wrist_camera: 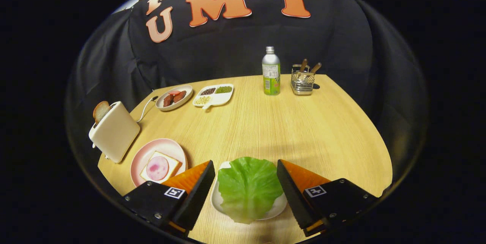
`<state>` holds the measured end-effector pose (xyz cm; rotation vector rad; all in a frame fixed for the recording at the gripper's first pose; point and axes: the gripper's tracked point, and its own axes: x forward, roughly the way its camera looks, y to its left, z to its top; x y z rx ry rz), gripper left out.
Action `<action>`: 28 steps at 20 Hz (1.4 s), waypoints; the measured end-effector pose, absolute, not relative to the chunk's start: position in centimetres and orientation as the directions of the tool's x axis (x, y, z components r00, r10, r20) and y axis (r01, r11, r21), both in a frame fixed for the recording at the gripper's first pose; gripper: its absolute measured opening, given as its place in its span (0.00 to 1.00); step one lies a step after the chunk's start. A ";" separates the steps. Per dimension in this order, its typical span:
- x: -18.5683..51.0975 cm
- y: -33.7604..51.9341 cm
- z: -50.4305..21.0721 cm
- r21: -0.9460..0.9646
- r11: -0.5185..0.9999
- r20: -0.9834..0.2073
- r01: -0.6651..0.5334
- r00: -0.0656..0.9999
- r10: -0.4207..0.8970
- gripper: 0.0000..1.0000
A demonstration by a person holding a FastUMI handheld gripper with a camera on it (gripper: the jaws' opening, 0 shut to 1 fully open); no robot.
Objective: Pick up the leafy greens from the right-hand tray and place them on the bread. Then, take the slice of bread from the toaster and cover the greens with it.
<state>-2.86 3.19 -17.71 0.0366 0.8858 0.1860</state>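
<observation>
A green lettuce leaf [247, 187] lies on a white tray [279, 206] on the wooden table, right between my two fingers. My gripper [246, 166] is open, its fingers spread to either side of the leaf and touching nothing. Just left of the left finger, a pink plate [140, 158] holds a bread slice [171, 160] topped with a round of ham [157, 168]. Further left stands a cream toaster [114, 132] with a browned bread slice [100, 110] sticking out of its slot.
Beyond the fingers at the back of the table are a dish of reddish meat pieces [174, 98], a white divided dish of beans [213, 95], a green-labelled bottle [271, 71] and a wire caddy of utensils [303, 79]. The toaster's cord [146, 108] trails toward the meat dish.
</observation>
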 end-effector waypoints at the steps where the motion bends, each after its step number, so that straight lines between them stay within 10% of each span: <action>1: -3.2 3.3 -18.0 0.102 0.983 -0.778 -0.155 0.604 0.176 0.99; 19: -5.6 3.9 -24.9 0.071 0.991 -0.929 -0.111 0.355 0.106 0.89; 28: -4.9 3.4 -25.1 -0.014 0.987 -0.898 -0.160 0.435 0.058 0.34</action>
